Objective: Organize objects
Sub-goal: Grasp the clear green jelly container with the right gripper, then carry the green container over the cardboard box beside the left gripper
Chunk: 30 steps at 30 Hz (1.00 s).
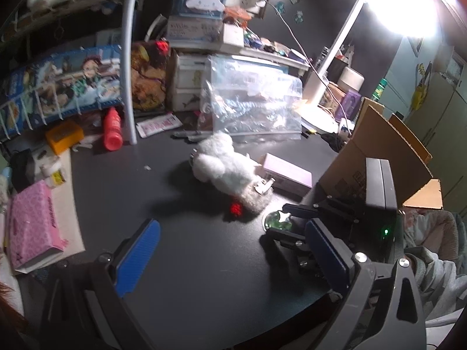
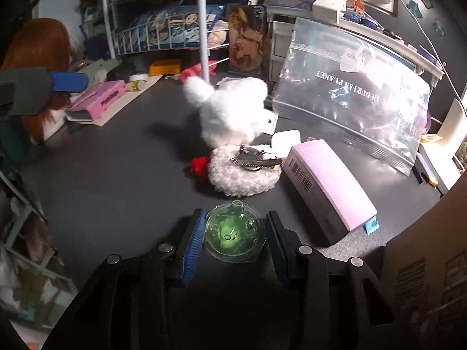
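A clear round ornament with green inside (image 2: 235, 234) sits on the dark desk between the blue pads of my right gripper (image 2: 235, 240). The pads stand close on each side of it; I cannot tell if they touch. It also shows in the left wrist view (image 1: 276, 221), under the right gripper (image 1: 287, 223). A white fluffy plush toy (image 2: 230, 116) with a red bit lies behind it, keys (image 2: 254, 159) on its round fluffy pad. A pink box (image 2: 329, 183) lies to the right. My left gripper (image 1: 230, 253) is open and empty above bare desk.
A clear zip bag (image 2: 350, 110) leans at the back right. A cardboard box (image 1: 379, 151) stands on the right. A desk lamp (image 1: 329, 67), a red bottle (image 1: 112, 129), an orange box (image 1: 64, 137) and a pink tissue pack (image 1: 32, 227) line the back and left.
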Available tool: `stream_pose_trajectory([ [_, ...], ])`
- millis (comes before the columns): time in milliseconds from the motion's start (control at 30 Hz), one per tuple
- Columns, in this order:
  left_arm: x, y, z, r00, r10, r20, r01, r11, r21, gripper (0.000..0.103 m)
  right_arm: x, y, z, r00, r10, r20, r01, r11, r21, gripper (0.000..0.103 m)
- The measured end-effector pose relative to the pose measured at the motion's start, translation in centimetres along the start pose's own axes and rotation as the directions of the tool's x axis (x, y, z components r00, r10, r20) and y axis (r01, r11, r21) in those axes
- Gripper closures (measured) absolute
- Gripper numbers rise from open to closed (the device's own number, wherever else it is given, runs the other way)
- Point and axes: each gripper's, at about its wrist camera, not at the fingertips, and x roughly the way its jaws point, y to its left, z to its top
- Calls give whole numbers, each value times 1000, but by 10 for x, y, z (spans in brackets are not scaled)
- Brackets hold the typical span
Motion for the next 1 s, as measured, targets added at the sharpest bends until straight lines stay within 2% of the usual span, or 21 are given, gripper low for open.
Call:
stream_pose_trajectory([
  [233, 19, -4, 6, 988, -117, -96, 119, 993, 10, 5, -12, 13, 1, 999, 35, 34, -33, 999, -43, 66],
  [400, 19, -4, 12, 968, -206, -141, 208, 978, -5, 20, -41, 34, 18, 991, 63, 114, -48, 990, -132, 66],
  [533, 12, 1, 19, 951, -276, -140, 274, 961, -39, 30, -62, 49, 32, 981, 80, 175, -46, 981, -188, 66],
  [667, 2, 2, 25, 942, -312, -127, 308, 950, -48, 38, -83, 61, 44, 968, 88, 234, -29, 969, -245, 66],
  [767, -9, -3, 31, 935, -337, -109, 335, 941, -43, 51, -94, 68, 51, 962, 83, 260, -9, 962, -272, 66],
  [833, -15, -6, 36, 933, -344, -109, 342, 939, -36, 59, -100, 71, 54, 960, 83, 268, -3, 958, -286, 72],
  [900, -19, -13, 41, 930, -350, -107, 350, 936, -22, 67, -104, 74, 57, 961, 69, 270, 13, 957, -290, 72],
  [1000, -23, -23, 49, 940, -328, -100, 330, 944, 9, 67, -112, 74, 61, 957, 42, 288, 47, 954, -295, 72],
])
